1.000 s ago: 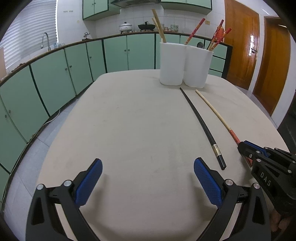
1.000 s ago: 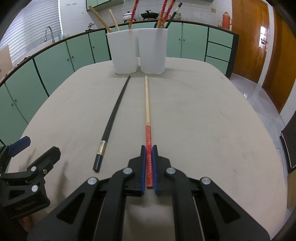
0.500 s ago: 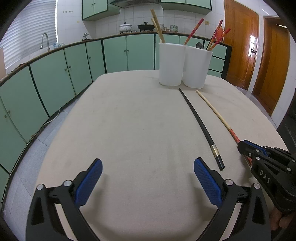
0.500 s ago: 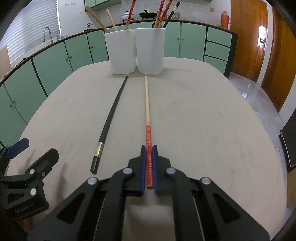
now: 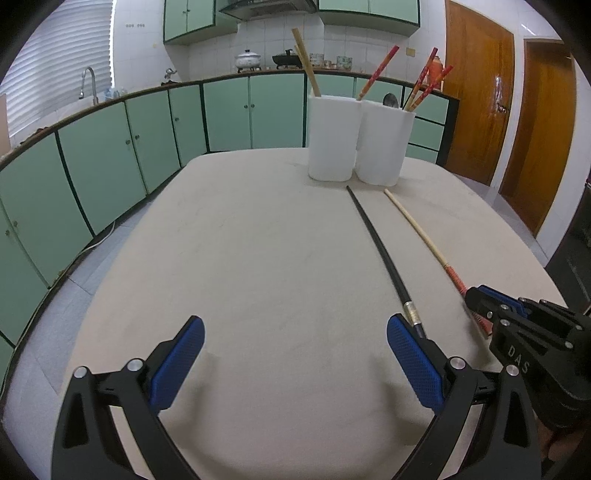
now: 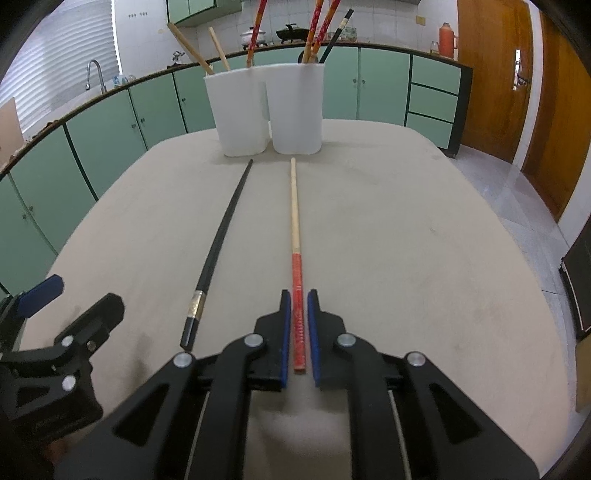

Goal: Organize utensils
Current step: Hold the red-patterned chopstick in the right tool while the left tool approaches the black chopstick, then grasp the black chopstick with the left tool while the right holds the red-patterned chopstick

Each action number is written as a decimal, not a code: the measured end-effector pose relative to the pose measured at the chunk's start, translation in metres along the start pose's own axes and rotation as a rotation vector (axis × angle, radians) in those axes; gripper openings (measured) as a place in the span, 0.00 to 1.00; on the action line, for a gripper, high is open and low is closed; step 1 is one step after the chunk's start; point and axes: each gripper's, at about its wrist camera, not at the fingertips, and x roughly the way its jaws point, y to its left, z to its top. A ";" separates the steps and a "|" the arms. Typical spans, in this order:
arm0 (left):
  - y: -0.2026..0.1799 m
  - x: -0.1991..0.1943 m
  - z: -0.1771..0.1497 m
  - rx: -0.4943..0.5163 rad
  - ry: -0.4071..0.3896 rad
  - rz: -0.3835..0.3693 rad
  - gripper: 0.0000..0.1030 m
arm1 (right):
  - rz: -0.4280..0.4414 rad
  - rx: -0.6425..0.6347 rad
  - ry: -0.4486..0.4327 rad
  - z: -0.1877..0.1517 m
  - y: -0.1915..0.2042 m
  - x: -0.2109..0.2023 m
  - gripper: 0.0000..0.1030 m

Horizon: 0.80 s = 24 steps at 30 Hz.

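At the near edge of the beige oval table (image 6: 406,229), the right gripper (image 6: 298,295) straddles the red-patterned handle end of a pale wooden chopstick (image 6: 294,206). Its blue pads (image 6: 283,332) have just been easing apart, and narrow gaps now show on both sides of the stick, which lies flat on the table between them. Toward the near left edge, the left gripper (image 5: 295,354) hovers with its jaws spread wide and nothing between them. Just beside its right pad (image 5: 413,365) lies the butt of a long black chopstick with a silver band (image 5: 380,251). Both sticks run side by side, apart, toward the far edge. There stand two white plastic tubs (image 6: 269,110), touching, each holding upright chopsticks (image 6: 317,26).
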 end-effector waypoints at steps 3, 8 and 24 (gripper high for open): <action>-0.004 -0.004 0.000 0.006 -0.011 -0.007 0.94 | 0.005 -0.006 -0.029 -0.003 -0.006 -0.010 0.18; -0.015 -0.005 -0.002 0.034 -0.017 -0.024 0.94 | 0.033 -0.011 -0.040 -0.010 -0.015 -0.017 0.24; -0.026 0.004 -0.007 0.059 0.018 -0.027 0.94 | 0.094 -0.053 -0.005 -0.020 -0.014 -0.011 0.21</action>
